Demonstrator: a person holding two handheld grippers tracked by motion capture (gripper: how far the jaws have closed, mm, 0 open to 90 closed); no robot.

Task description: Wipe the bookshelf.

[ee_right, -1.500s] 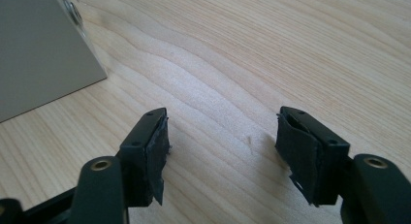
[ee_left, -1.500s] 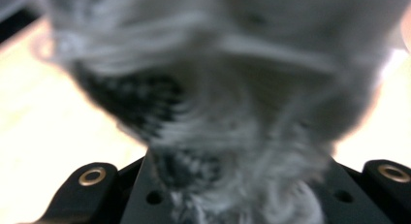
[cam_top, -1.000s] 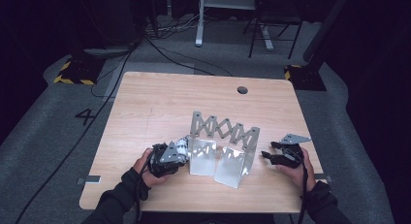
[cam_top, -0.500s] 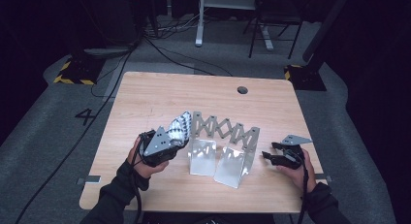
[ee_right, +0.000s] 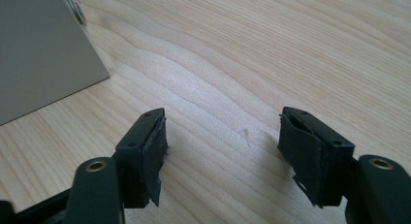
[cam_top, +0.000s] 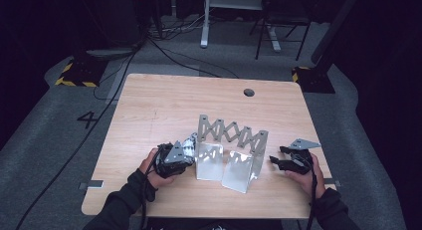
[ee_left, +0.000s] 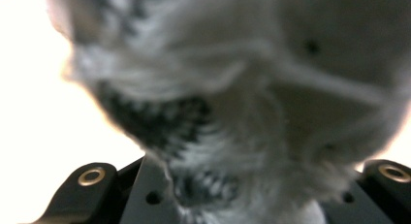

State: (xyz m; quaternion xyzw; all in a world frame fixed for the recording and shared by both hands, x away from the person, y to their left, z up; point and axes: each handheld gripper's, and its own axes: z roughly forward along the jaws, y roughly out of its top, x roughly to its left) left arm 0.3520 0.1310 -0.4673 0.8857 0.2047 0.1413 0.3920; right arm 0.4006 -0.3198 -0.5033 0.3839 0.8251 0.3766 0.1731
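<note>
Beyond the wooden table: grey carpet, black cables, hazard-striped block, chair legs.

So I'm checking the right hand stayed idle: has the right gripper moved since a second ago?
No. The right gripper sits at the same spot beside the metal rack's right end, fingers open.

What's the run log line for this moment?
left gripper: shut on knitted cloth, beside metal rack | right gripper: open, empty, over table
</note>
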